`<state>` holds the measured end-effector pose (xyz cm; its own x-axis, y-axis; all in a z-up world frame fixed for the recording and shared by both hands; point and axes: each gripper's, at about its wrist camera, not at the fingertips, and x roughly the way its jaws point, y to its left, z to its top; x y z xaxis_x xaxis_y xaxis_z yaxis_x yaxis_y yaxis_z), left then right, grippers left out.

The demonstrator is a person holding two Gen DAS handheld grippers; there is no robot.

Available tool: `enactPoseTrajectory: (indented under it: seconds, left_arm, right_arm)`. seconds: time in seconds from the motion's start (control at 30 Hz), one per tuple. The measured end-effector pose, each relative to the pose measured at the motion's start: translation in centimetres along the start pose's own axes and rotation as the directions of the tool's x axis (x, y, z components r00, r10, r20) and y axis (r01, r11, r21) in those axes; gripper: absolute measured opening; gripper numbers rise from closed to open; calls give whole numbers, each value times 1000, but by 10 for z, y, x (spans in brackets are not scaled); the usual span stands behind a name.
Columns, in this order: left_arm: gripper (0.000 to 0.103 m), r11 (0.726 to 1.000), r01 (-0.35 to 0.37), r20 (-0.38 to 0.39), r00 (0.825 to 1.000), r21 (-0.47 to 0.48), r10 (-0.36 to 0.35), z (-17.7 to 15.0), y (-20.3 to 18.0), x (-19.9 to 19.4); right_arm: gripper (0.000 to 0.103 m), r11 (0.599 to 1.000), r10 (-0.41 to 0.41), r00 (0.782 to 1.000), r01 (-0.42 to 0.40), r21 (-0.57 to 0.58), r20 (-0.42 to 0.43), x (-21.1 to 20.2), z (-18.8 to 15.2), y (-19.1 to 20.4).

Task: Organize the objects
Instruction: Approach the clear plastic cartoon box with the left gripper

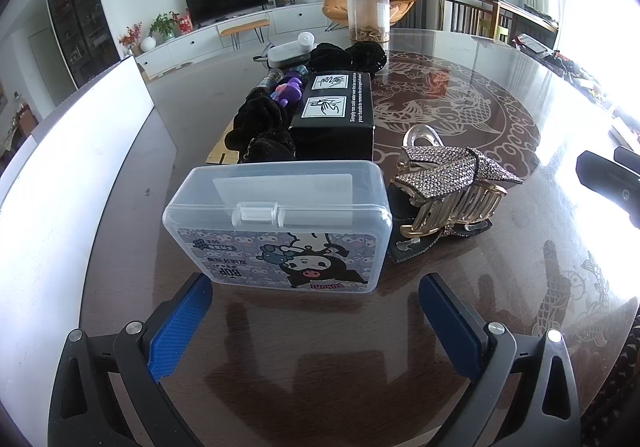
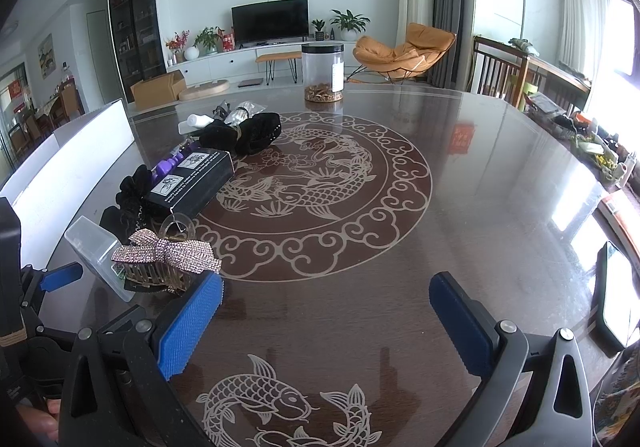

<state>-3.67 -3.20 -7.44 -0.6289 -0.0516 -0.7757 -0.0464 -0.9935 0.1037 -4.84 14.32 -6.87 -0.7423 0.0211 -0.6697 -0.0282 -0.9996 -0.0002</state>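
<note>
Gaping wide, both grippers' fingers (image 1: 182, 323) (image 2: 188, 327) hold nothing; table (image 2: 460, 207) below.

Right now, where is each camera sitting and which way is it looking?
Left wrist: sits on the left gripper, low over the table, facing the clear plastic box; its open blue fingers show.
Right wrist: sits on the right gripper, facing across the bare table toward the jar; its open fingers and the left gripper show.
Both see: the box, sparkly hair claw, black box.
</note>
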Motion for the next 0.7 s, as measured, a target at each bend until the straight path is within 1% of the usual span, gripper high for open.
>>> enactPoseTrajectory:
  seconds: [0.7]
  left_arm:
    - [103, 1000, 2, -5, 1000, 2, -2, 0, -1, 0]
  right_arm:
    - [103, 1000, 18, 999, -18, -3, -33, 3, 1, 1]
